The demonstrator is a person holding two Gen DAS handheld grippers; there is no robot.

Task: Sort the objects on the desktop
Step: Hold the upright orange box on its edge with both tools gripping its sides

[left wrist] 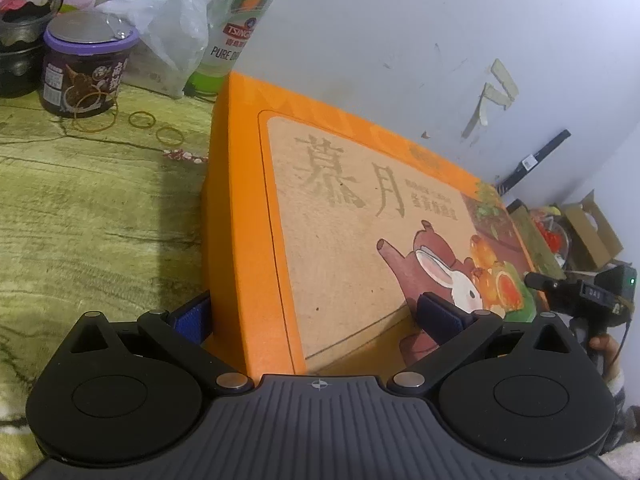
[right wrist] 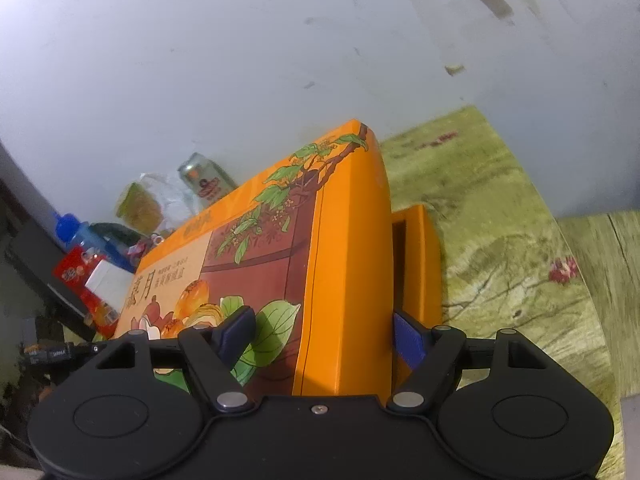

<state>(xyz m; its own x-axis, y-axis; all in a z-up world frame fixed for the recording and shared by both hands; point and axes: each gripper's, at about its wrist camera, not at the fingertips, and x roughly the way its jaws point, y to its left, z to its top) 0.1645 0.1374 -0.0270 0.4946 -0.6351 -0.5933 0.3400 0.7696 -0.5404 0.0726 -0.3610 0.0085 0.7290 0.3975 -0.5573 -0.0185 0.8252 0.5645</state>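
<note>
I have the orange box lid (left wrist: 248, 216) between my two tools, one at each end. My left tool (left wrist: 316, 316) straddles the lid's near left corner: one blue finger (left wrist: 192, 316) lies against the outer side wall and the other finger (left wrist: 438, 316) sits on the printed top, beside the white rabbit in the picture. Both pads look pressed onto the lid, so I read this tool as clenched on it.

My right tool (right wrist: 324, 336) does the same at the opposite end. Its left finger (right wrist: 236, 332) rests on the printed leaves of the top face, and its right finger (right wrist: 408, 340) lies against the lid's plain orange side wall. This tool too is grasping the lid.

The lid is tilted, with the edge toward the white wall (left wrist: 400, 32) higher in both views. Just beside it, on the right in the right wrist view, the orange box base (right wrist: 424, 264) sits lower on the green patterned tabletop (left wrist: 88, 208).

Beyond the lid's far left corner stand a tall drink can (left wrist: 236, 28), a crumpled plastic bag (left wrist: 160, 20), and a dark jar with a purple rim (left wrist: 84, 72). A few rubber bands (left wrist: 142, 120) lie loose on the tabletop in front of that jar. From the left wrist view I can see my other tool (left wrist: 580, 292) at the lid's far end, with a bit of my hand (left wrist: 604, 348) beneath it.
</note>
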